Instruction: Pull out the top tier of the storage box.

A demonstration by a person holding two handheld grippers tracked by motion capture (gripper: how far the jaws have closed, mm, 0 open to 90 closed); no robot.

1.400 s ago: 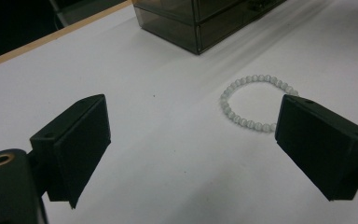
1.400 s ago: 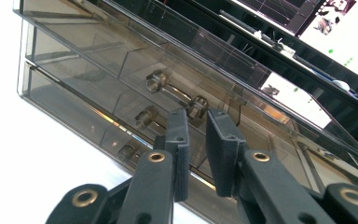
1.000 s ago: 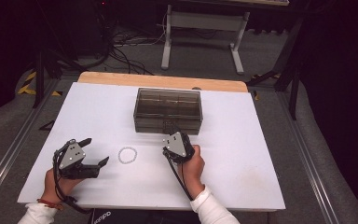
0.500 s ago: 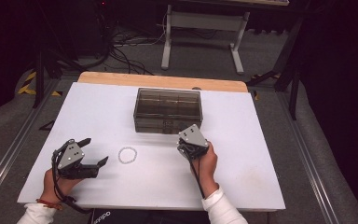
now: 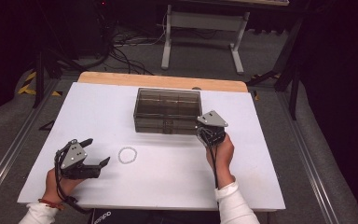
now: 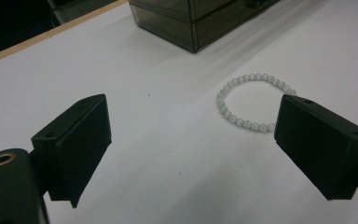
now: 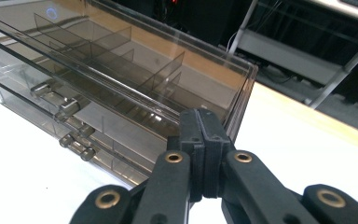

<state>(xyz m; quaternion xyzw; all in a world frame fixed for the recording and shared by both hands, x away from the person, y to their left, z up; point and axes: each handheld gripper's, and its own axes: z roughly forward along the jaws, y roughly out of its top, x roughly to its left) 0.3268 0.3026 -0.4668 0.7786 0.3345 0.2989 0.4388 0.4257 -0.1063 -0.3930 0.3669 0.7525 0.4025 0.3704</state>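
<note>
Between the wide-open jaws of the left gripper [image 6: 191, 154], nearer one of them, the bracelet [image 6: 251, 102] lies untouched on the counter [image 5: 168, 168]; right gripper [image 7: 204, 154], jaws closed empty, beside the box [image 7: 121, 93] corner

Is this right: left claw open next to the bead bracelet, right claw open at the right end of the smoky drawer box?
Not quite. The right claw is shut, not open: the right gripper view shows its jaws pressed together with nothing between them, at the right end of the smoky drawer box. The rest holds: the left claw is open next to the bead bracelet.
</note>
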